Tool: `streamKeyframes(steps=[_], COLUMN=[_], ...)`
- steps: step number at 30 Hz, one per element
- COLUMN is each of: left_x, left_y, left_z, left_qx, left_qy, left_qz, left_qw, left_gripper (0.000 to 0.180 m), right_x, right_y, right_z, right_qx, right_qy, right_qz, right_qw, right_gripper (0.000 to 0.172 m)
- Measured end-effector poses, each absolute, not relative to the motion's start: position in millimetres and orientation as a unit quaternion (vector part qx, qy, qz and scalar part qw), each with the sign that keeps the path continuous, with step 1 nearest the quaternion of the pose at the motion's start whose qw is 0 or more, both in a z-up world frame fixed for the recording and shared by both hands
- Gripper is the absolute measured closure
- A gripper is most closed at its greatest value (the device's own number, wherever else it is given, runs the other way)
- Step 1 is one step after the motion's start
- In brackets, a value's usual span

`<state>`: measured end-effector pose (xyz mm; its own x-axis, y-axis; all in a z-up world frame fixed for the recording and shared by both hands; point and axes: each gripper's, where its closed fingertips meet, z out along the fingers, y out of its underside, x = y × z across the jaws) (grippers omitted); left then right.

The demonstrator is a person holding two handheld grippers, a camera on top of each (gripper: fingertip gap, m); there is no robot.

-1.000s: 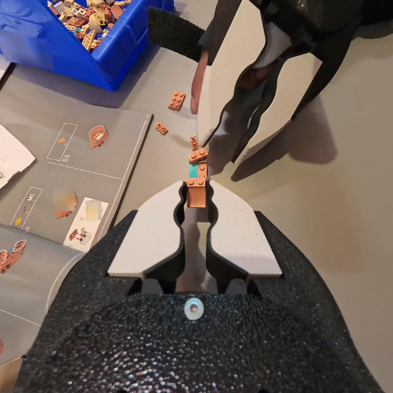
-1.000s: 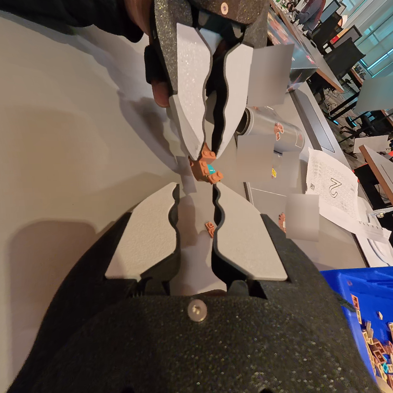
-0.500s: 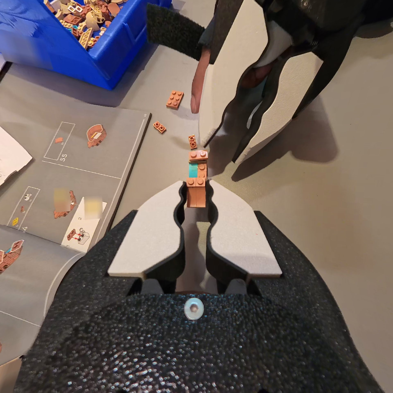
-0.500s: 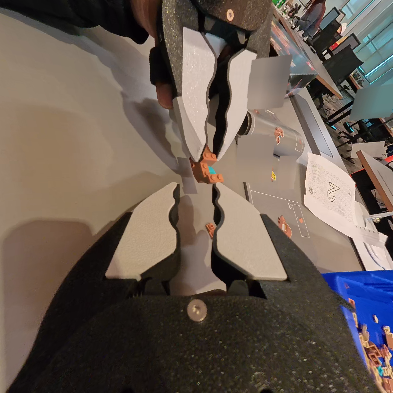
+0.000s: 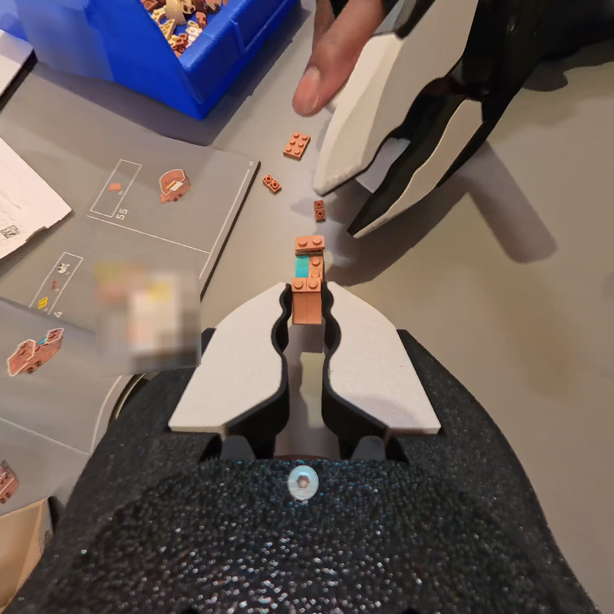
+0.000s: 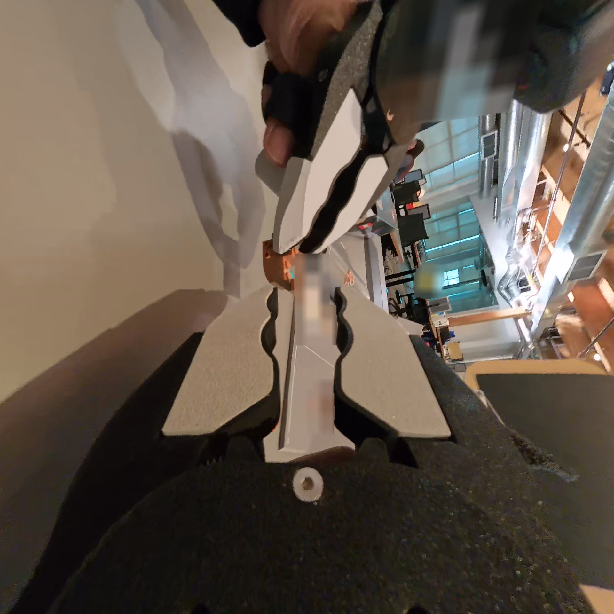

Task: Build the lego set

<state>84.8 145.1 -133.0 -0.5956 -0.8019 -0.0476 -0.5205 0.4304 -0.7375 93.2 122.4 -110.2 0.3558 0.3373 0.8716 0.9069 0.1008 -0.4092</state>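
My left gripper (image 5: 306, 289) is shut on a small brown brick assembly (image 5: 309, 265) with a teal tile, gripping its near end from both sides and holding it above the grey table (image 5: 465, 332). A brown two-stud plate sits on the assembly's far end. My right gripper (image 5: 335, 212) is open and empty, tilted above the table just beyond the assembly. In the right wrist view my right gripper (image 6: 305, 292) has nothing between its fingers. The left gripper (image 6: 299, 249) with the assembly (image 6: 275, 269) is just ahead of it.
A blue bin (image 5: 166, 43) of loose bricks stands at the far left. An open instruction booklet (image 5: 149, 206) and white paper (image 5: 23, 206) lie on the left. A brown 2x3 plate (image 5: 296, 145) and two small brown plates (image 5: 271, 183) (image 5: 319, 210) lie on the table. Only a small space, under 4 cm, lies between the two pairs of fingers. The brown 2x3 plate (image 5: 296, 145) lies around 12 cm away from my right fingertips.
My right gripper has drawn back from the assembly's far end, up and to the right, and opened a little wider. The left gripper keeps the same hold on the assembly.
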Motion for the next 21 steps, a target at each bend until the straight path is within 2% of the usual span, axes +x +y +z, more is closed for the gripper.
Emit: streamKeyframes(steps=[21], left_x=[80], left_y=[145], left_z=[-131], left_qx=[-0.4], left_qy=[0.824], left_qz=[-0.347], left_qw=[0.202], left_gripper=[0.164], right_x=[85], right_y=[135], right_z=[-131], right_qx=[-0.598], right_qy=[-0.553], right_qz=[-0.302], right_qw=[0.495], right_gripper=[0.144])
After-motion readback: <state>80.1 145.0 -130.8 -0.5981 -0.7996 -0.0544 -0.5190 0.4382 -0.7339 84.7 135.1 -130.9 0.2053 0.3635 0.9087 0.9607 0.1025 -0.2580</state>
